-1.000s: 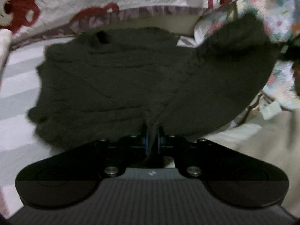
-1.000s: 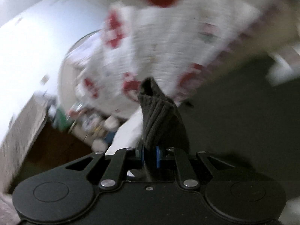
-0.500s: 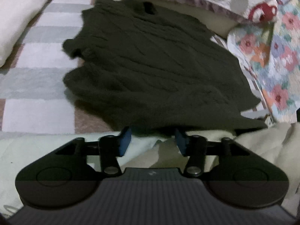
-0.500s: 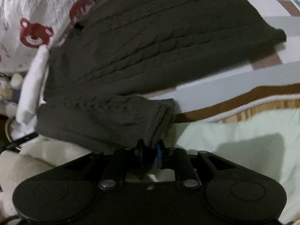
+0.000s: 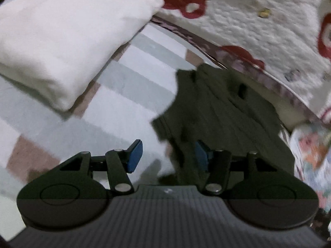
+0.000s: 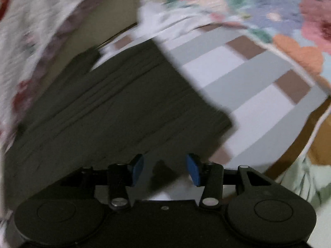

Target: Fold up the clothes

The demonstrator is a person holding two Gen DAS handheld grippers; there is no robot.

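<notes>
A bed (image 5: pixel 115 107) covered in a sheet of grey, white and brown checks carries everything here. At its far edge lie a white quilt (image 5: pixel 258 22) printed with red bears and a floral cover (image 6: pixel 269 14); a plump white pillow (image 5: pixel 62 35) sits toward the far left corner. A dark knitted sweater (image 6: pixel 115 103) lies spread on the sheet near the far edge, below the bear quilt, its ribbed hem toward the right gripper. It looks soft, thick and limp, likely to sag and stretch when lifted, not slippery or fragile. The hem corners or a sleeve cuff seem the best places to pinch, taking both layers. The left gripper (image 5: pixel 167 155) hovers with jaws wide apart, holding nothing, one blue pad beside a bunched edge of the sweater. The right gripper (image 6: pixel 164 170) is likewise spread open and empty, just short of the hem.
</notes>
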